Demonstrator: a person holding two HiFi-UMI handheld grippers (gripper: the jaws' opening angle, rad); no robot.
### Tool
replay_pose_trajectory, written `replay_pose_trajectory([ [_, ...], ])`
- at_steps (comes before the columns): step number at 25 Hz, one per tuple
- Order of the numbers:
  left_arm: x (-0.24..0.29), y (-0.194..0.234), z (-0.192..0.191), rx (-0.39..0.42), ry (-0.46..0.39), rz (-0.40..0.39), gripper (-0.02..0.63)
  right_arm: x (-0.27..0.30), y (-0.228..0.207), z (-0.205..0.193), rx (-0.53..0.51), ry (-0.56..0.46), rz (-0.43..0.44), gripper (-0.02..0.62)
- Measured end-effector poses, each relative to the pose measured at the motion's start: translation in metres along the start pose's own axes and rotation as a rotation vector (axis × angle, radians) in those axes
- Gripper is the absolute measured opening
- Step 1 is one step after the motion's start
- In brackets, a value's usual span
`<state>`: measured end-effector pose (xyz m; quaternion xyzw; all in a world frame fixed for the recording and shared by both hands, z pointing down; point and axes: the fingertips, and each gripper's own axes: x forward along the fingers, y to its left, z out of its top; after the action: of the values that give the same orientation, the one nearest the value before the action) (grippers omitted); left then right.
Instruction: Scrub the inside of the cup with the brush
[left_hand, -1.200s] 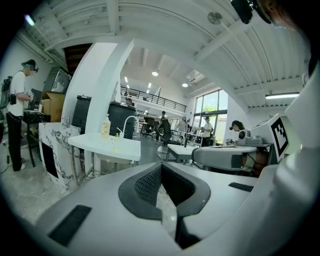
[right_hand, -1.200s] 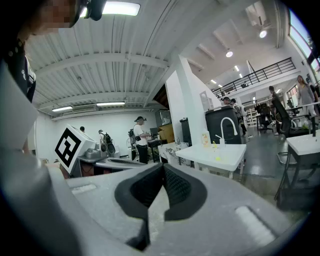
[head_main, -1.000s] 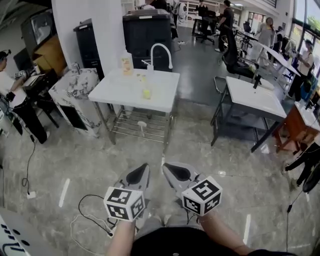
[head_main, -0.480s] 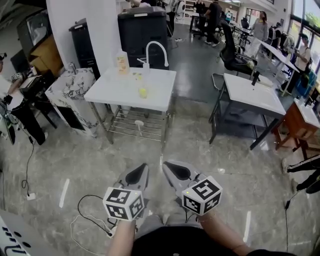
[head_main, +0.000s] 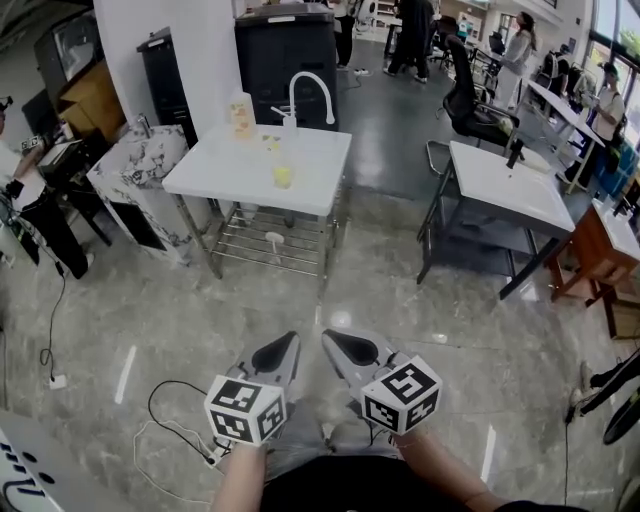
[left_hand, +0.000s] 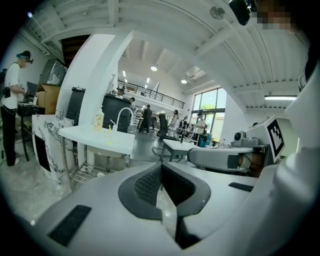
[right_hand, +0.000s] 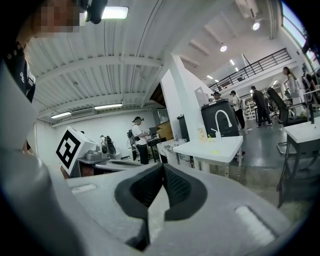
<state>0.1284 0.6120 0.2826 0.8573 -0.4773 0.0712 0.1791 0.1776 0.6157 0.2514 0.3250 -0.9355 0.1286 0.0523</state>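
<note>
Left gripper (head_main: 288, 340): jaws pressed together, empty.
Right gripper (head_main: 332, 338): jaws pressed together, empty (just beside the left).
Yellow cup (head_main: 283, 177): on white table (head_main: 215, 180), well apart from both.

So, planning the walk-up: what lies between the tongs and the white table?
Only bare grey floor up to the white table, as the head view shows.

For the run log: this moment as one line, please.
phase: scrubbing not begun | left gripper: shut, empty | right gripper: shut, empty | both: low over floor, apart from white table | yellow item: on table
</note>
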Motion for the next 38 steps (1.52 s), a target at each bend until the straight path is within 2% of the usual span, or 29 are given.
replay_pose_trajectory([
  [5,0.01,0.007,0.003,-0.011,0.0,0.011,0.018,0.009,-0.012,0.001,0.011,-0.001,0.004,-0.002],
  [9,0.03,0.031,0.011,-0.022,0.001,0.015,0.018,0.03,-0.029,0.003,0.019,0.008,0.001,-0.002],
  [18,0.081,0.125,0.058,-0.033,-0.015,0.007,0.018,0.131,-0.077,0.035,0.013,0.002,-0.027,-0.002],
  [27,0.133,0.225,0.109,-0.028,-0.026,-0.045,0.018,0.234,-0.114,0.066,0.004,-0.013,-0.069,-0.002],
  [32,0.152,0.267,0.118,-0.029,-0.004,-0.07,0.018,0.284,-0.128,0.076,0.007,-0.014,-0.079,-0.002],
  [38,0.168,0.292,0.121,-0.048,0.014,-0.086,0.018,0.312,-0.149,0.078,0.034,0.004,-0.111,-0.002],
])
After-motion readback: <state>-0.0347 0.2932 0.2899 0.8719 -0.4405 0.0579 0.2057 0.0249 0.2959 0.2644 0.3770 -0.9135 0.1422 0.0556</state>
